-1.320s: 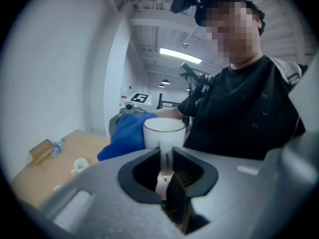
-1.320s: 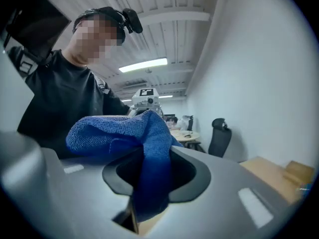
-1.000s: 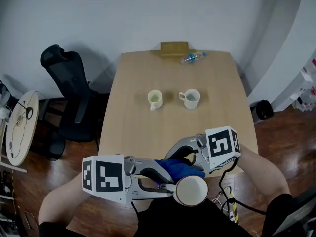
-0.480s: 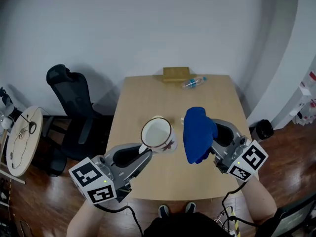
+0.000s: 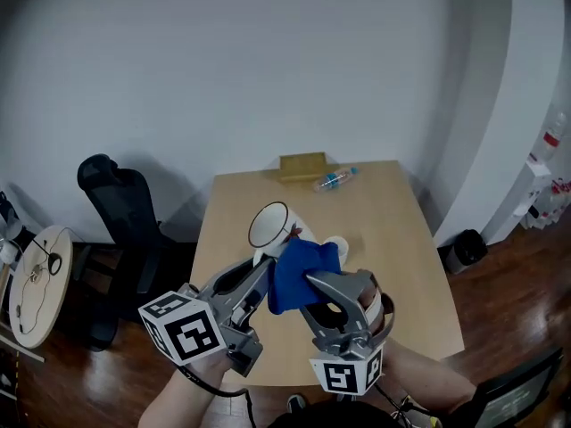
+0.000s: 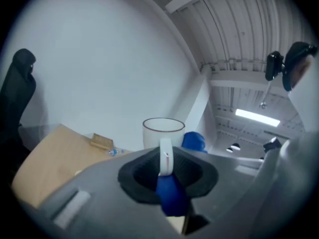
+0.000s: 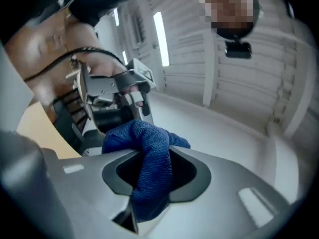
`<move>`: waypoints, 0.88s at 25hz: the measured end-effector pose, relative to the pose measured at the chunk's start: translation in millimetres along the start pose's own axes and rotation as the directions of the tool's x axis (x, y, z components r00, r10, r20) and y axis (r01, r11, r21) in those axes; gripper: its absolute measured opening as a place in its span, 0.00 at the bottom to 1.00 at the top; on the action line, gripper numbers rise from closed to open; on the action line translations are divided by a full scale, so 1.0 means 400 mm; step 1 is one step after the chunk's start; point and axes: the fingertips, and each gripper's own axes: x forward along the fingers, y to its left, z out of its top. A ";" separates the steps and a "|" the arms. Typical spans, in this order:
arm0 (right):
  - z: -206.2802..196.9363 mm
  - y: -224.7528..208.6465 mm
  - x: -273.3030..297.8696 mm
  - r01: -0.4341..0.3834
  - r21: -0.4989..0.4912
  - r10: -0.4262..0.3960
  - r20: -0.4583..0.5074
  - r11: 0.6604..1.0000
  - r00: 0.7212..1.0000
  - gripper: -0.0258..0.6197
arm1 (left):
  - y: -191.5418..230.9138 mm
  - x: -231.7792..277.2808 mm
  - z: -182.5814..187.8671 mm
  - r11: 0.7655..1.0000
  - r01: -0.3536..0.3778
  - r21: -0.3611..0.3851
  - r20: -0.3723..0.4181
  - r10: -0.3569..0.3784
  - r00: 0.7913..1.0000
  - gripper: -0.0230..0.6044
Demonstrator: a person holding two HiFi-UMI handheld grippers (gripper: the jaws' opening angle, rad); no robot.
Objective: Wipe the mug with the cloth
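Observation:
A white mug (image 5: 272, 226) with a dark rim hangs in the air above the table, mouth facing up and toward me. My left gripper (image 5: 265, 263) is shut on its handle (image 6: 165, 156). A blue cloth (image 5: 299, 273) is bunched in my right gripper (image 5: 308, 282), whose jaws are shut on it. The cloth lies against the mug's lower side, right next to the handle. In the left gripper view the cloth (image 6: 193, 140) shows behind the mug (image 6: 163, 132) and below the handle. In the right gripper view the cloth (image 7: 148, 168) fills the gap between the jaws (image 7: 149, 183).
On the wooden table (image 5: 397, 239) stands a second white mug (image 5: 338, 247), partly hidden by the cloth. A water bottle (image 5: 335, 179) and a wooden box (image 5: 303, 165) lie at the far edge. A black office chair (image 5: 116, 205) and a round side table (image 5: 37, 273) stand to the left.
Both grippers rose from the table's near edge. Half a second ago mug and cloth were apart; now the right gripper has brought the cloth in against the mug.

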 end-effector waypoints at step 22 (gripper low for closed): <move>-0.137 -0.071 -0.023 -0.439 0.895 0.233 0.411 0.081 0.881 0.23 | -0.246 -0.137 -0.059 0.895 0.432 0.113 -0.148 -0.414 0.898 0.14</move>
